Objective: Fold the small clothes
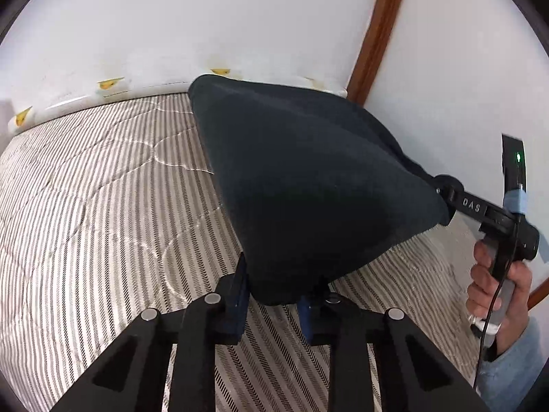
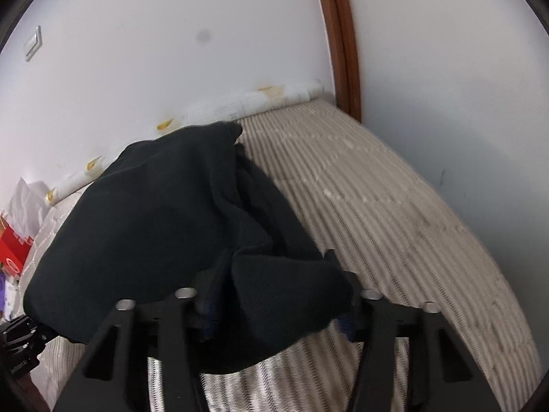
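Left gripper (image 1: pixel 278 295), as I hold it, pinches one edge of the dark garment (image 1: pixel 302 185); my right gripper (image 1: pixel 442 185) clamps the opposite edge, keeping the cloth raised above the striped mattress (image 1: pixel 103 189). Beyond stands a white wall (image 1: pixel 206 17).

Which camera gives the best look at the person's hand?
The left wrist view: the hand shows at the right edge, gripping the right gripper, which pinches the dark cloth. The right wrist view shows no hand.
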`<state>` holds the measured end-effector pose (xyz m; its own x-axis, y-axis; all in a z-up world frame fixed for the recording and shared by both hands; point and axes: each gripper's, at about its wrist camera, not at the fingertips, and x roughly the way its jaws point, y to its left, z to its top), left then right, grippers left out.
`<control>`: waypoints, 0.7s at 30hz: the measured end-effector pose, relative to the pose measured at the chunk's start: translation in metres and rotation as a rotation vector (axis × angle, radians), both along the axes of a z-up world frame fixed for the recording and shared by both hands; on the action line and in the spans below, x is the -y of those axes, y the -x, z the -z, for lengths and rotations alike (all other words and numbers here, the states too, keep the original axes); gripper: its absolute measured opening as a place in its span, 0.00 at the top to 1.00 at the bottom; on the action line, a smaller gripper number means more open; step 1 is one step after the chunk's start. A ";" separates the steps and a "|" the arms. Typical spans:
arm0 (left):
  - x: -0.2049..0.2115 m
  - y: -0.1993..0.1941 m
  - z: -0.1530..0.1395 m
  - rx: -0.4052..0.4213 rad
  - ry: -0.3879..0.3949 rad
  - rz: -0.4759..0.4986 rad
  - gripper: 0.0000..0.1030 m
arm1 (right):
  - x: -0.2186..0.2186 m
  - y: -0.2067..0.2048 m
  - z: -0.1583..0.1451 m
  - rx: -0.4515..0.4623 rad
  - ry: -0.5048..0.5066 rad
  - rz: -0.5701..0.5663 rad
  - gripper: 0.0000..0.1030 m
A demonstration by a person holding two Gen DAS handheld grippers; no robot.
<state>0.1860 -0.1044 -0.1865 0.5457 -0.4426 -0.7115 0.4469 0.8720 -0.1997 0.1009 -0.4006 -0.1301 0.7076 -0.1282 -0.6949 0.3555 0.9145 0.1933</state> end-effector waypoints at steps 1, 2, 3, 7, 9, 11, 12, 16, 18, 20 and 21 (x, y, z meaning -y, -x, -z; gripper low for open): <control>-0.005 0.002 -0.003 0.006 0.008 -0.006 0.79 | -0.003 -0.001 -0.001 0.009 -0.016 -0.010 0.79; -0.010 0.004 -0.007 0.016 0.012 -0.016 0.79 | -0.007 -0.001 -0.002 0.014 -0.025 -0.013 0.79; -0.016 0.007 -0.011 0.028 0.015 -0.028 0.80 | -0.014 -0.001 -0.006 0.019 -0.017 -0.011 0.80; -0.053 0.021 -0.019 0.036 0.018 -0.068 0.80 | -0.045 0.003 -0.012 0.032 -0.020 -0.068 0.81; -0.078 0.032 -0.018 0.036 0.008 -0.084 0.80 | -0.066 0.006 -0.013 0.030 -0.035 -0.110 0.81; -0.098 0.041 -0.016 0.033 -0.004 -0.103 0.80 | -0.082 0.012 -0.016 0.039 -0.042 -0.149 0.81; -0.112 0.049 -0.015 0.027 -0.006 -0.115 0.80 | -0.097 0.016 -0.018 0.046 -0.049 -0.179 0.81; -0.147 0.071 -0.008 0.007 0.013 -0.138 0.79 | -0.130 0.034 -0.023 0.070 -0.069 -0.257 0.81; -0.155 0.080 -0.001 -0.007 0.013 -0.137 0.78 | -0.143 0.044 -0.023 0.077 -0.074 -0.289 0.81; -0.163 0.087 0.005 -0.027 0.018 -0.147 0.77 | -0.151 0.049 -0.020 0.075 -0.053 -0.296 0.79; -0.164 0.090 0.008 -0.029 0.019 -0.160 0.75 | -0.155 0.053 -0.017 0.068 -0.021 -0.290 0.76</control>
<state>0.0958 0.0599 -0.1945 0.5894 -0.3658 -0.7203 0.2967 0.9273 -0.2282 0.0480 -0.2455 -0.1132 0.7577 0.1005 -0.6448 0.0653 0.9715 0.2280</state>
